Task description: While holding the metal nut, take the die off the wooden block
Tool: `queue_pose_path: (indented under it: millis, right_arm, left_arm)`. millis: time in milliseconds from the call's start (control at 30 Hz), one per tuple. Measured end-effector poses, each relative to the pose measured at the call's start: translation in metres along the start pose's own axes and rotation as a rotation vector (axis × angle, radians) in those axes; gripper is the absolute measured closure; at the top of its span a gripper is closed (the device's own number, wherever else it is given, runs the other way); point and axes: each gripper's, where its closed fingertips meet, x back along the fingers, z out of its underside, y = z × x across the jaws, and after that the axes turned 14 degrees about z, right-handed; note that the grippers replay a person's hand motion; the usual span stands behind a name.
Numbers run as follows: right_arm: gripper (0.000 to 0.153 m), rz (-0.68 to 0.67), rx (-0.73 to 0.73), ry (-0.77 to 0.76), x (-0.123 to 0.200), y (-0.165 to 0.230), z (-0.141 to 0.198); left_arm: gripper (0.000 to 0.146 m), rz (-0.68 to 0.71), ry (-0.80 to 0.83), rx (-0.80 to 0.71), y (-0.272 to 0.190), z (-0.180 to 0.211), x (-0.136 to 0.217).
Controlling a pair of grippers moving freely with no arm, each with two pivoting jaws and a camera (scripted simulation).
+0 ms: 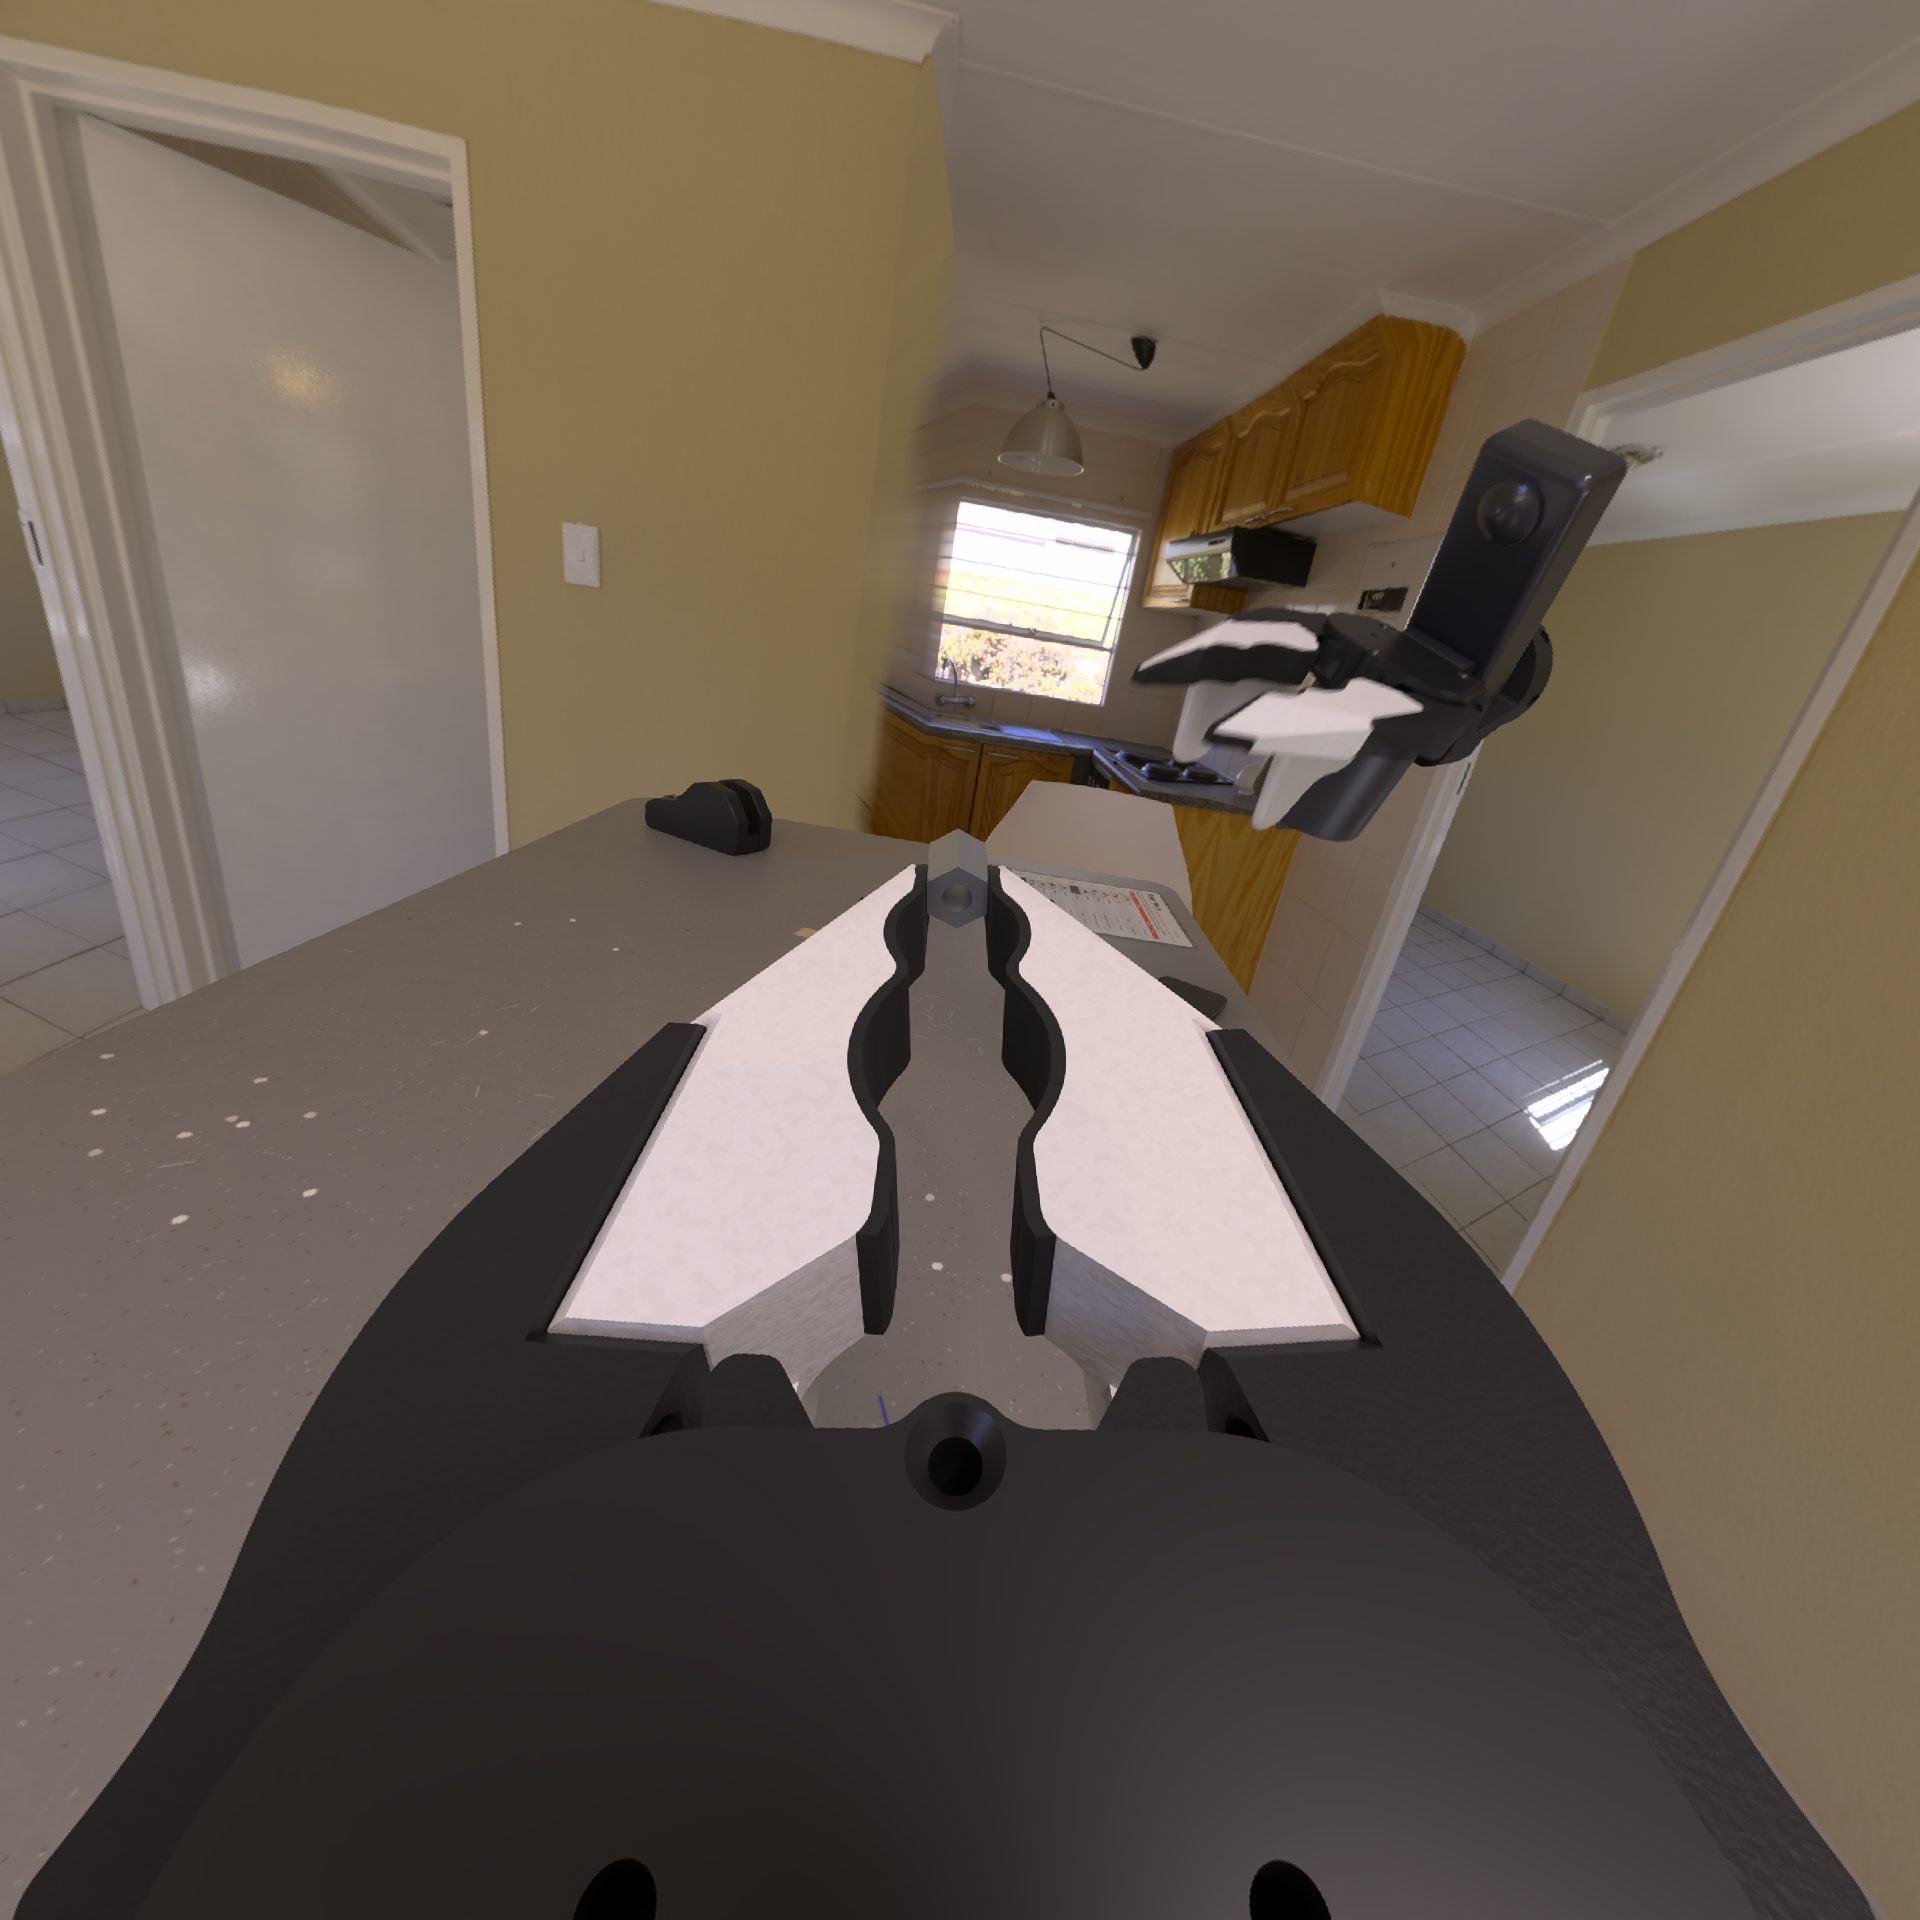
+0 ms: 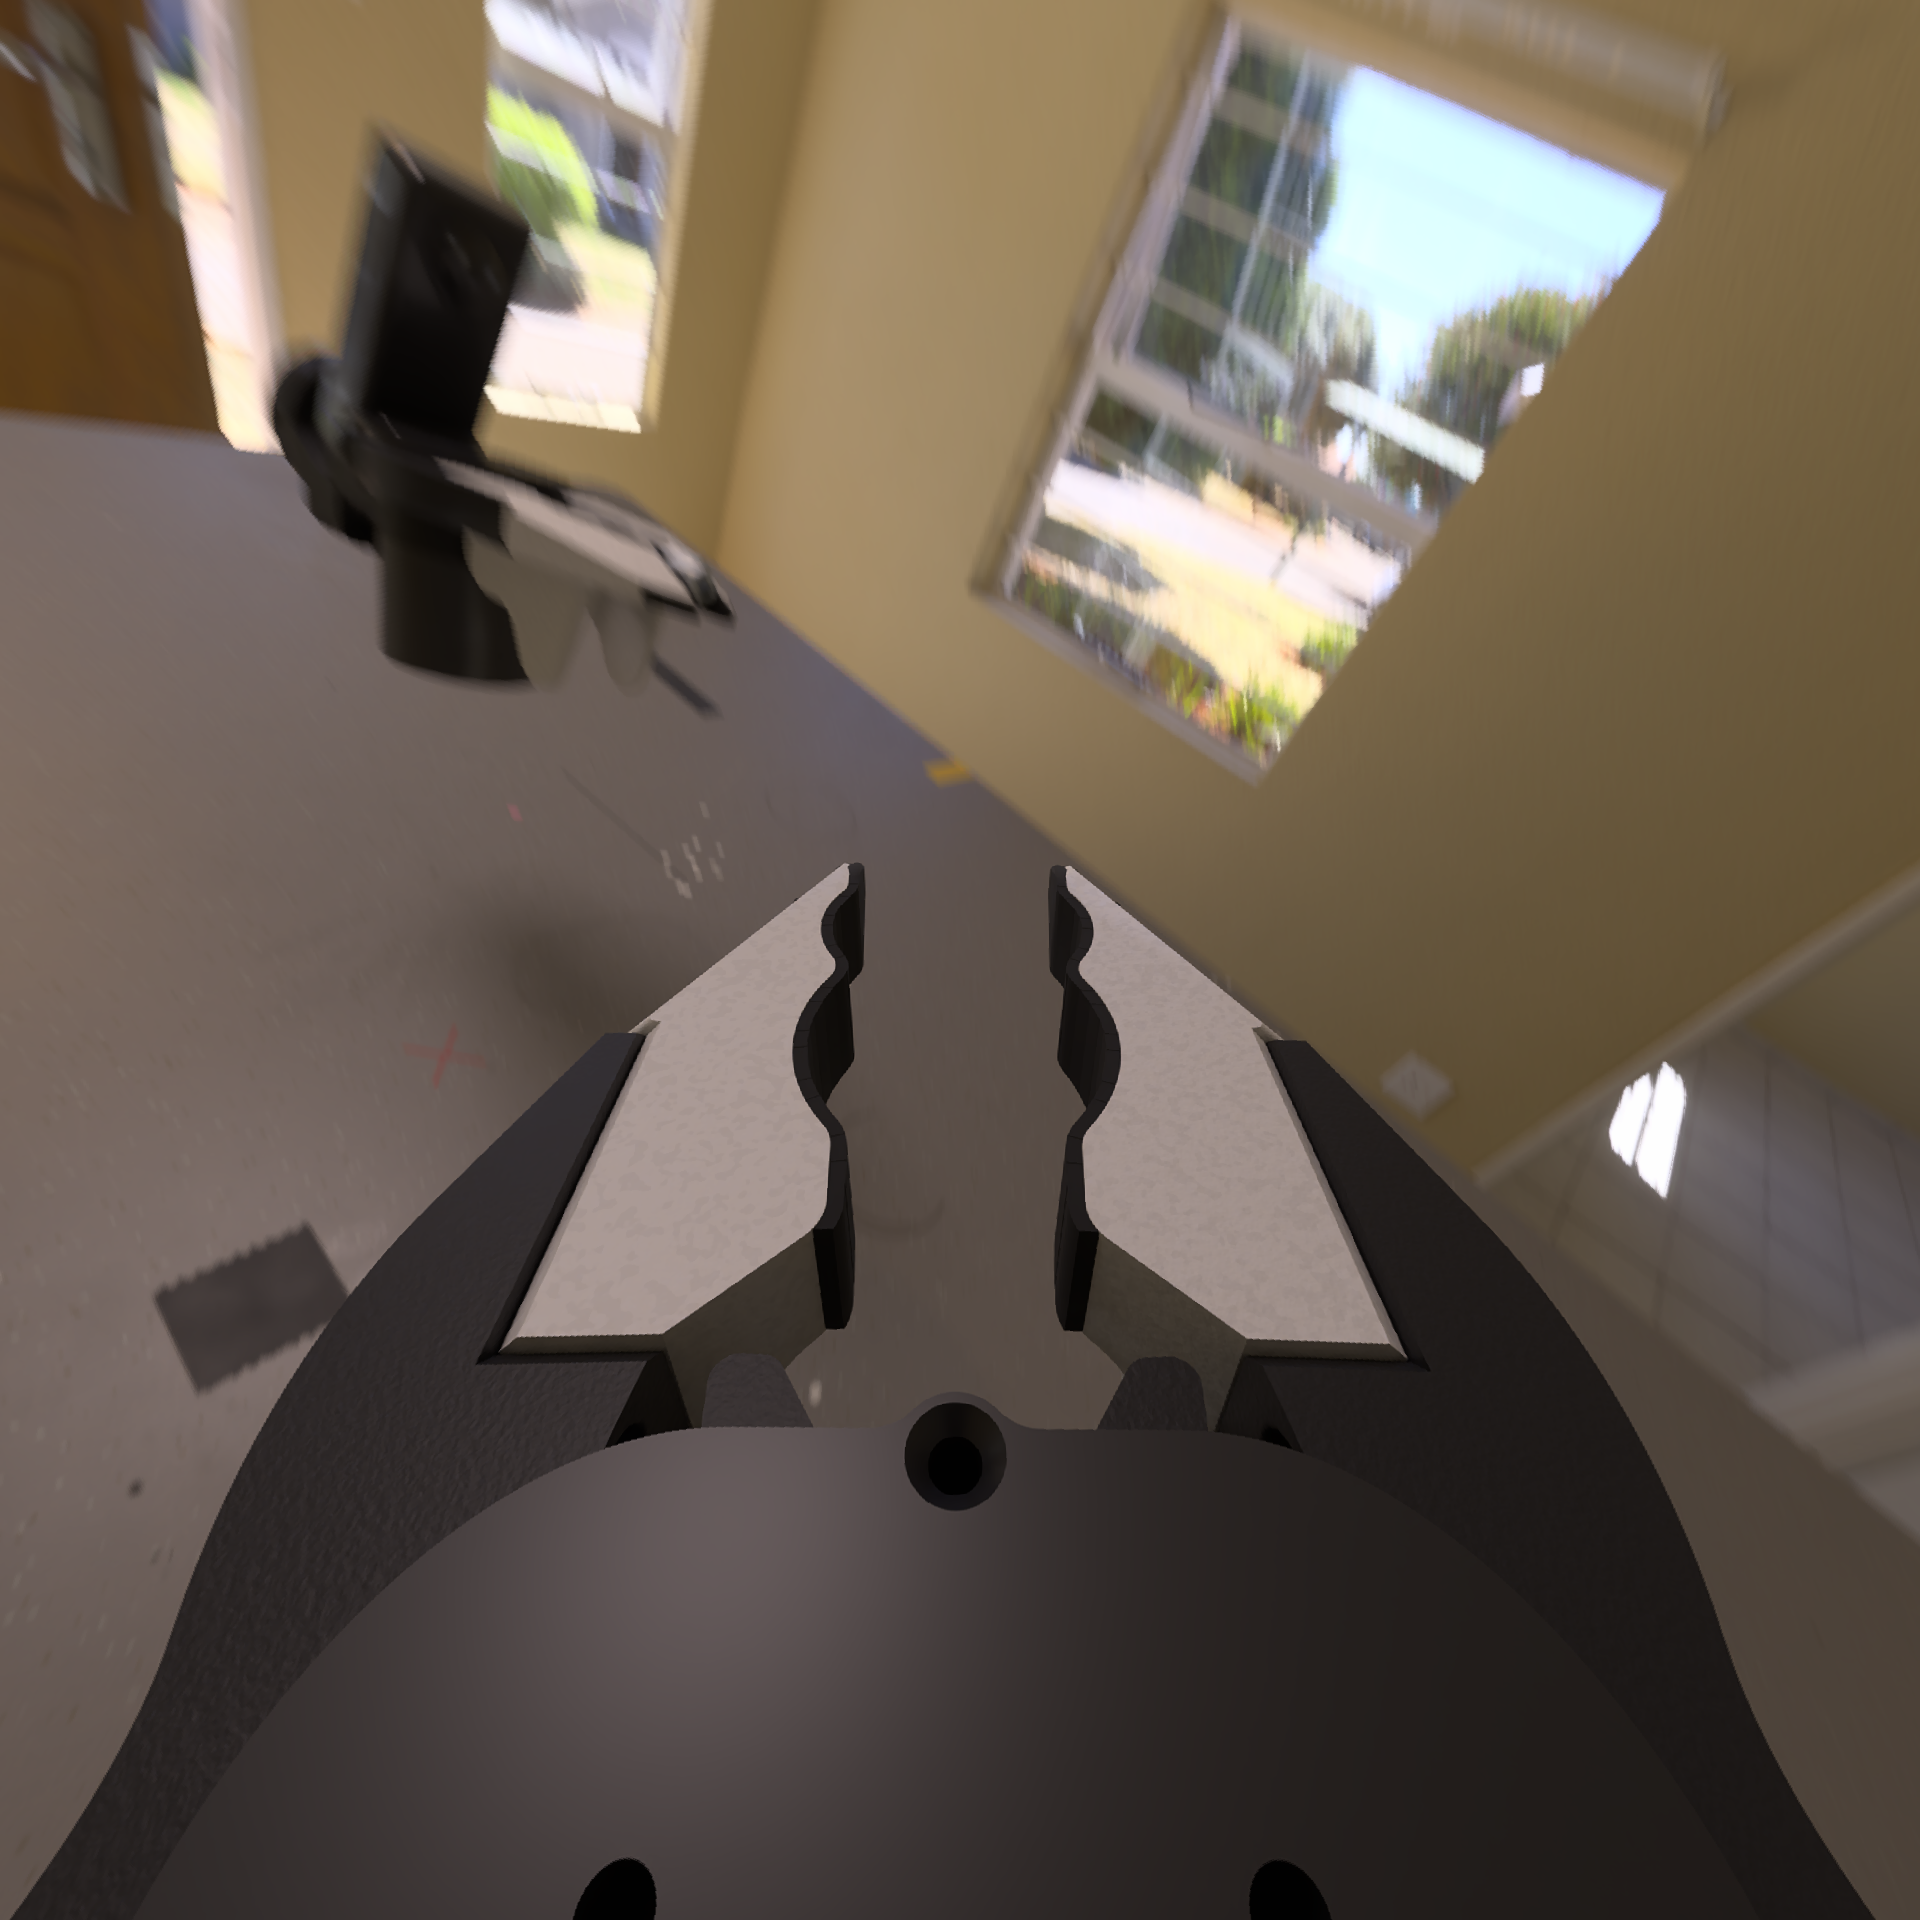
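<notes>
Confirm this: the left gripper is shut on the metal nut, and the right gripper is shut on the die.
Not quite. The left gripper is shut on the metal nut, but the right wrist view shows the right gripper open and empty.

Left gripper (image 1: 958, 883) nearly closed, level; right gripper (image 2: 956, 883) tilted, jaws apart.
</notes>
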Motion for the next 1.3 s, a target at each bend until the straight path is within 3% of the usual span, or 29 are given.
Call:
queue_pose_path:
  millis: [100, 300, 367, 433, 600, 900, 1300]
  right_arm:
    - [0.117, 0.016, 0.007, 0.245, 0.001, 0.001, 0.054]
    - [0.121, -0.020, 0.028, 0.848, 0.045, 0.016, 0.229]
    - [0.123, -0.045, -0.011, 0.956, 0.059, 0.024, 0.268]
    - [0.123, -0.061, -0.023, 0.968, 0.064, 0.032, 0.289]
    - [0.123, -0.097, -0.022, 0.866, 0.050, 0.043, 0.294]
    - [0.123, -0.285, 0.120, 0.734, 0.034, 0.046, 0.284]
    - [0.123, -0.486, 0.115, 0.739, 0.039, 0.051, 0.295]
  left_arm:
    - [0.136, -0.005, 0.001, 0.001, 0.000, -0.001, 0.002]
    - [0.136, -0.001, -0.018, 0.022, 0.001, -0.004, 0.006]
    - [0.136, -0.002, -0.017, 0.030, 0.002, -0.003, 0.005]
    - [0.136, -0.003, -0.008, 0.033, 0.003, 0.000, 0.004]
    - [0.136, -0.006, 0.014, 0.039, 0.005, 0.006, 0.002]
    - [0.136, -0.017, 0.057, 0.048, 0.009, 0.017, -0.002]
    - [0.136, -0.031, 0.102, 0.063, 0.015, 0.033, -0.007]
